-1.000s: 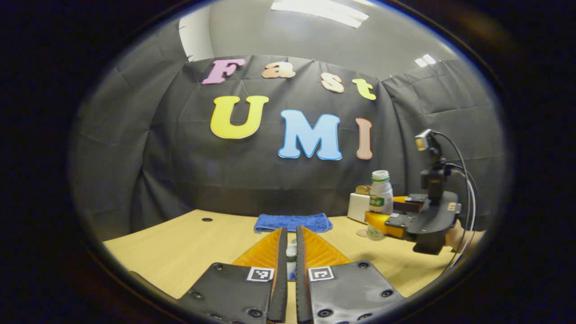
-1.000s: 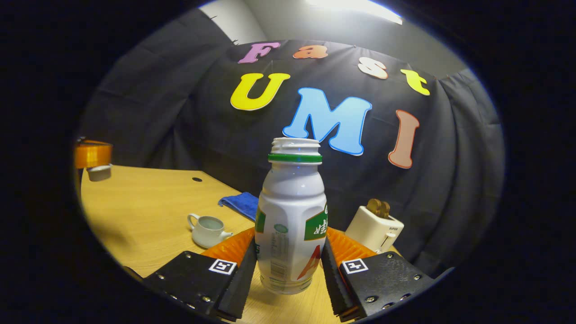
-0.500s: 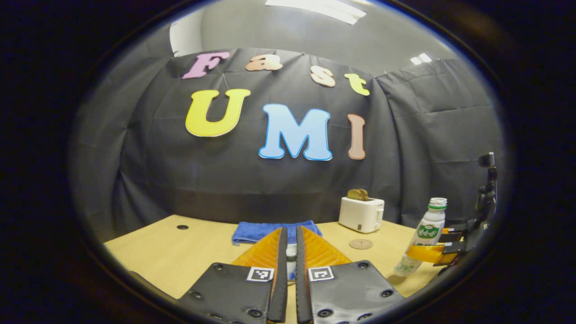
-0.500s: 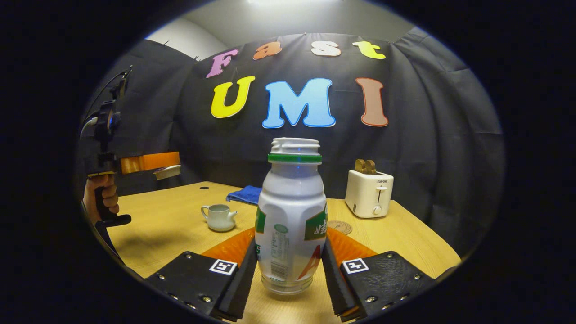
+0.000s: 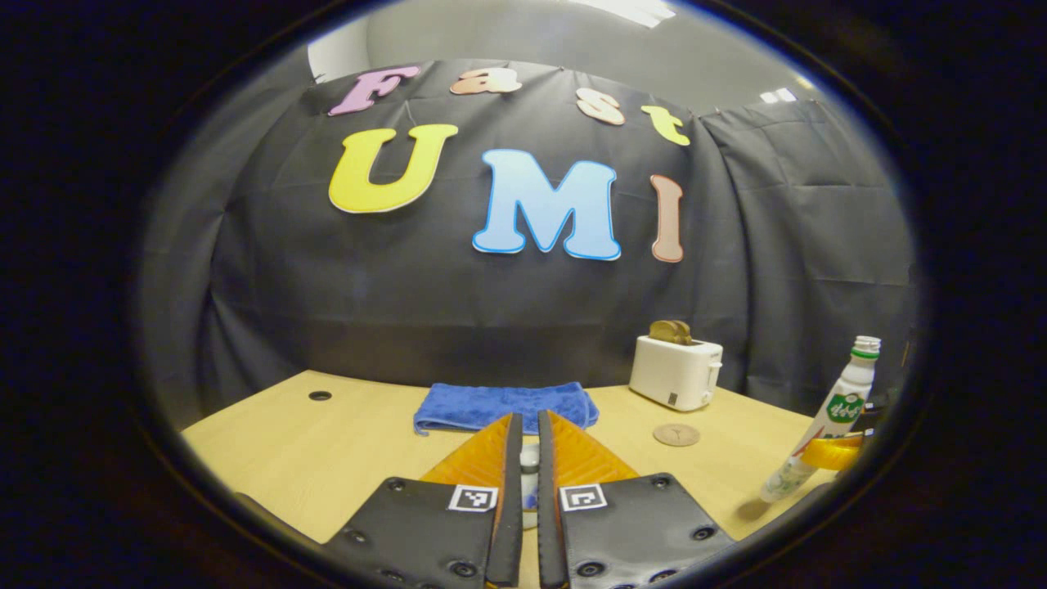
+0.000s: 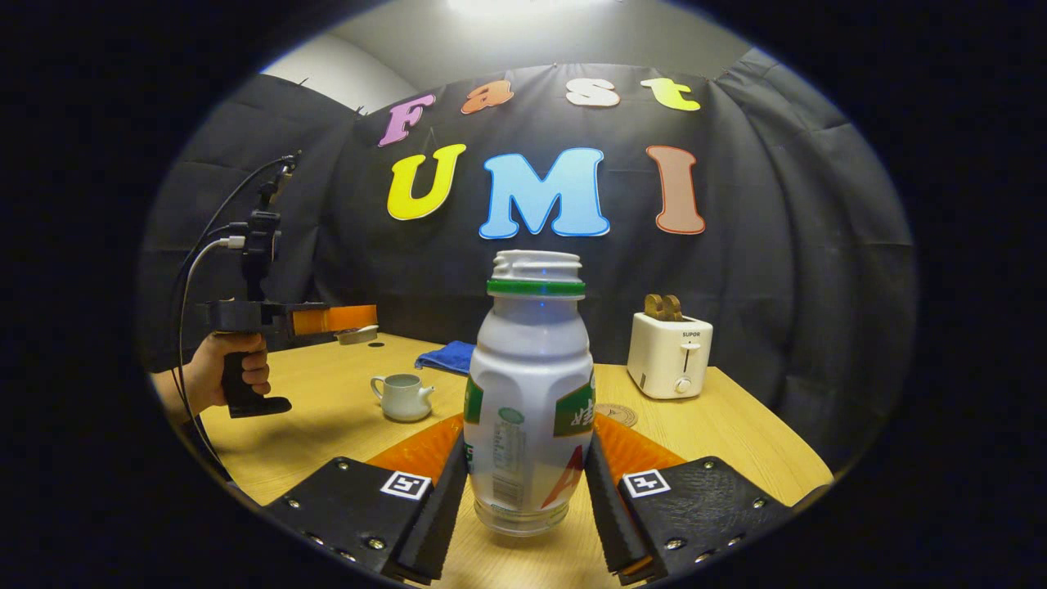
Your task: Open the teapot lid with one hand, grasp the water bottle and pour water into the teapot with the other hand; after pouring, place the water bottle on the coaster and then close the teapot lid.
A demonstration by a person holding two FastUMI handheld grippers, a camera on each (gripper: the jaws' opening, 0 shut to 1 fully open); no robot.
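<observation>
My right gripper [image 6: 530,438] is shut on the white water bottle [image 6: 532,384], which stands upright with no cap and a green neck ring. The white teapot [image 6: 402,397] sits open on the table to the left of the bottle. My left gripper [image 5: 529,421] is shut on the small white teapot lid [image 5: 529,468]. In the right gripper view, the left gripper [image 6: 360,321] holds that lid [image 6: 357,334] in the air, above and left of the teapot. The round coaster [image 6: 615,413] lies just behind and to the right of the bottle. In the left gripper view, the bottle [image 5: 828,425] shows at the far right.
A white toaster [image 6: 669,356] stands at the back right, behind the coaster. A folded blue towel [image 5: 503,406] lies at the back middle of the wooden table [image 6: 327,425]. A hand [image 6: 221,372] grips the left gripper's handle at the left edge.
The right gripper has carried the bottle away from the teapot toward the right. The left gripper, still holding the lid, has drifted closer to the teapot.
</observation>
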